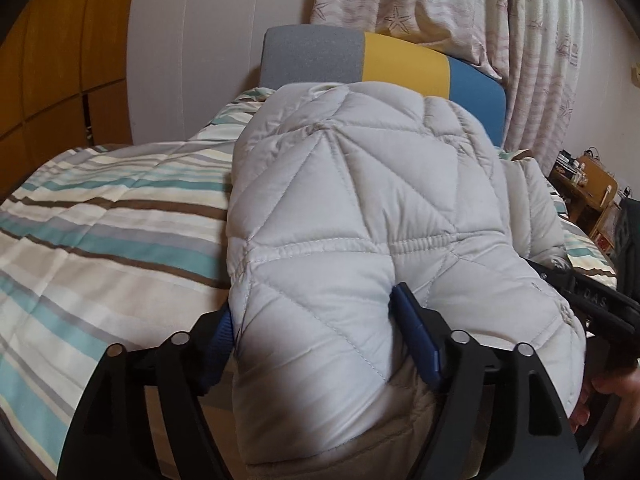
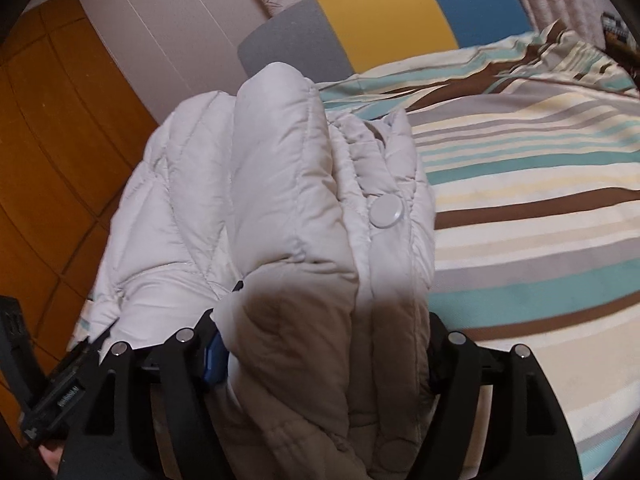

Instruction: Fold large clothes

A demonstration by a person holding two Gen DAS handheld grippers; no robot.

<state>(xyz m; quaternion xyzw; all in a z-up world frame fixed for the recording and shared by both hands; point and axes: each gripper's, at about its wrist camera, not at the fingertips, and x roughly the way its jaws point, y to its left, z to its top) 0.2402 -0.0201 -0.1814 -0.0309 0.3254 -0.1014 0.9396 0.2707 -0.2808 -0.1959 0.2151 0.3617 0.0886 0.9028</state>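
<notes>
Left gripper (image 1: 316, 304) fingers (image 1: 416, 336) are clamped on the near edge of the pale quilted jacket (image 1: 360, 184); the blue pad at 5 o'clock dents the padding, and the other pad, at 7 o'clock, sits against the jacket's edge. On the right gripper (image 2: 324, 320) the bunched jacket fills the gap betw. the fingers. One blue pad (image 2: 214, 356) is against the fabric at 7 o'clock, the opposite one is hidden under it, so can't tell if that grip is tight or loose.

The jacket lies doubled over on the striped bed cover (image 1: 100, 220), running from the fingers up toward 12 o'clock, where the grey-yellow-blue headboard (image 1: 400, 56) stands. Its round snap button (image 2: 387, 211) shows approx. centre in the right wrist view. Patterned curtain (image 1: 540, 40) hangs at 1 o'clock. A hand (image 1: 600, 396) shows at 4 o'clock in the left wrist view.
</notes>
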